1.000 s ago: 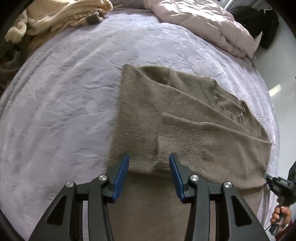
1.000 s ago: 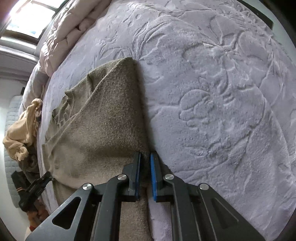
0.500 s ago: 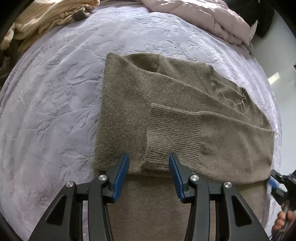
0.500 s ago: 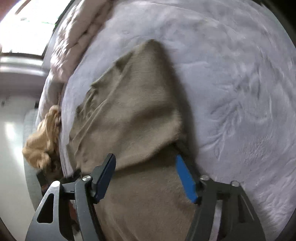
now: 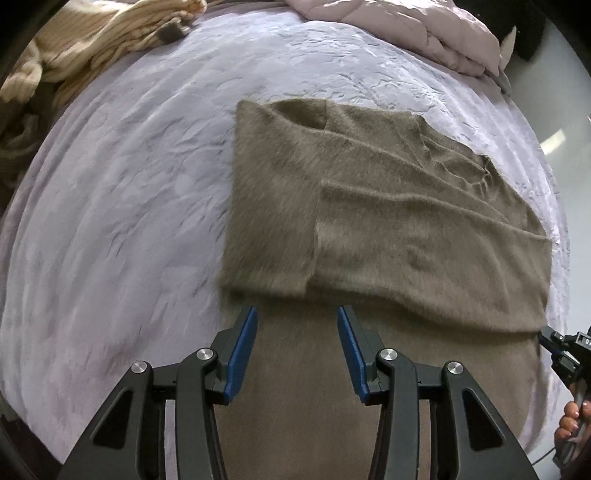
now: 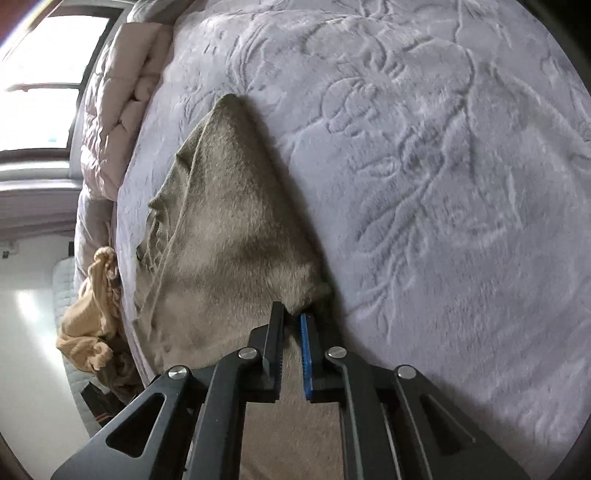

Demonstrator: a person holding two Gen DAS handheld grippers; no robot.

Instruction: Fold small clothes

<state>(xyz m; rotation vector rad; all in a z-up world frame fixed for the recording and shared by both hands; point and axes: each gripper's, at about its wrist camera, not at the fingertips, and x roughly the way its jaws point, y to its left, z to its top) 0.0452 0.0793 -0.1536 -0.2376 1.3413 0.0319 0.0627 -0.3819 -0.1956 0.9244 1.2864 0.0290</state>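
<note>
Taupe-brown sweater (image 5: 388, 206); lilac bedspread (image 5: 129, 203), embossed leaf pattern; pale pink quilt (image 5: 424, 33); cream ribbed knit (image 5: 92, 40).

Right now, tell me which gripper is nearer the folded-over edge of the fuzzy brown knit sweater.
Right. The right gripper is nearly shut at the fuzzy brown knit sweater's folded edge. The left gripper is open, just short of that edge, over the lower layer.

A: What has the right gripper (image 6: 291, 319) got?
B: A corner of the brown sweater (image 6: 221, 236), pinched at lower centre.
A: And around it?
B: Embossed lilac bedspread (image 6: 443, 184) (filling the right), pink quilt (image 6: 114, 110) upper left.
</note>
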